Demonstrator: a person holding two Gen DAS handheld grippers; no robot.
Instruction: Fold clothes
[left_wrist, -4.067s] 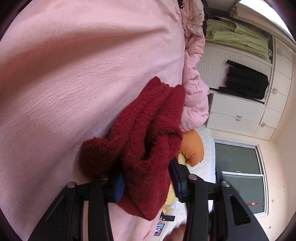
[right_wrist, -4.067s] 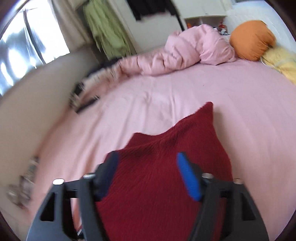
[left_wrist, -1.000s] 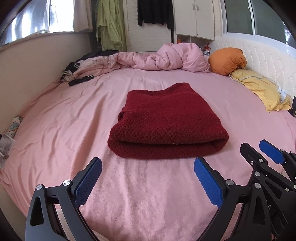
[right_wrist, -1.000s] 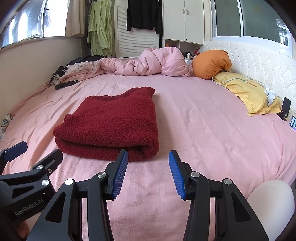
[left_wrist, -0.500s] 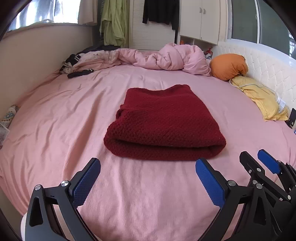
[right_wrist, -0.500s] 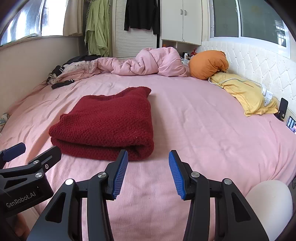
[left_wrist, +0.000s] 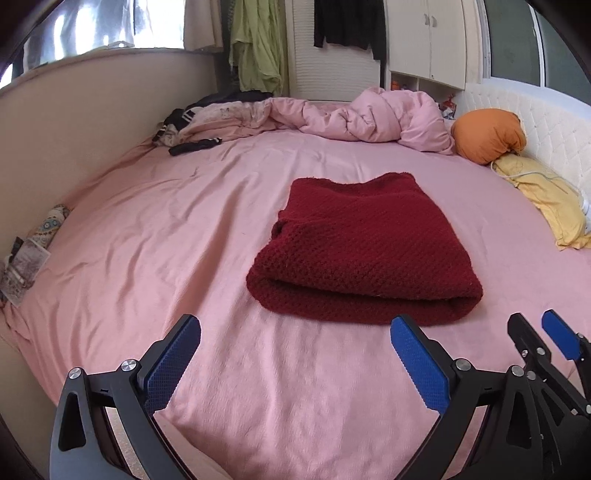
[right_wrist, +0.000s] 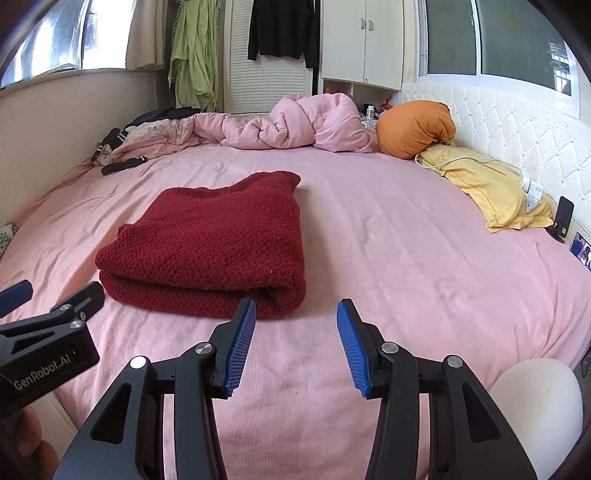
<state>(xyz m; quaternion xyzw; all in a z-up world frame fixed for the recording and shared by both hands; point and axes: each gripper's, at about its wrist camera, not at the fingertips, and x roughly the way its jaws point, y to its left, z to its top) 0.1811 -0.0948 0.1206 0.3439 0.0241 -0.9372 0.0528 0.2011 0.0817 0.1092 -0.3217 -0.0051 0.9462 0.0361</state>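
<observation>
A dark red knitted sweater (left_wrist: 365, 251) (right_wrist: 218, 251) lies folded into a thick rectangle on the pink bed sheet (left_wrist: 155, 236) (right_wrist: 406, 251). My left gripper (left_wrist: 295, 350) hangs open and wide over the near edge of the bed, short of the sweater, nothing between its blue pads. My right gripper (right_wrist: 295, 339) is open too, narrower, empty, just in front of the sweater's near right corner. Each gripper shows at the edge of the other's view: the right one (left_wrist: 550, 343) and the left one (right_wrist: 55, 306).
A crumpled pink duvet (left_wrist: 369, 118) and dark clothes (left_wrist: 192, 129) lie at the far side of the bed. An orange cushion (right_wrist: 415, 129), a yellow pillow (right_wrist: 487, 184) and a phone on a stand (right_wrist: 563, 218) sit by the white padded headboard (right_wrist: 517, 122). Wardrobes stand behind.
The left gripper has rolled slightly, so the sweater sits more to the right in its view. The right gripper has held still. Seconds earlier both held the sweater; now it lies free.
</observation>
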